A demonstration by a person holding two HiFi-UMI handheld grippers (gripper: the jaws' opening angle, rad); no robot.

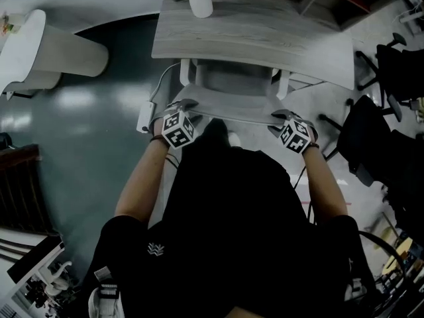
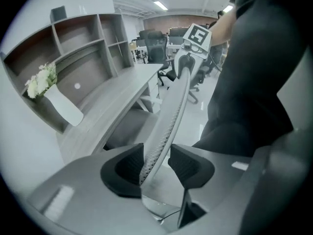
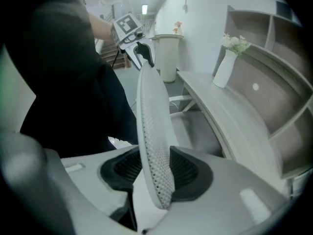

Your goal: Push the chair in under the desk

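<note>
Grey mesh chair (image 1: 232,105) at 12 o'clock, seat partly under the surface (image 1: 265,38). Left hand-held gripper (image 1: 185,108) straddles its backrest (image 2: 171,116) unclamped; right hand-held gripper (image 1: 281,116) clamps it. Push seemingly finishing; next, free the right.

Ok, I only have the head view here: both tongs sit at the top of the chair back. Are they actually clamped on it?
Observer: The right tongs are. In the right gripper view their pads press on both sides of the chair back.
Operator: And the left?
Observer: The left tongs only straddle it. In the left gripper view the person-side pad stands clear of the chair back, with a gap showing.
</note>
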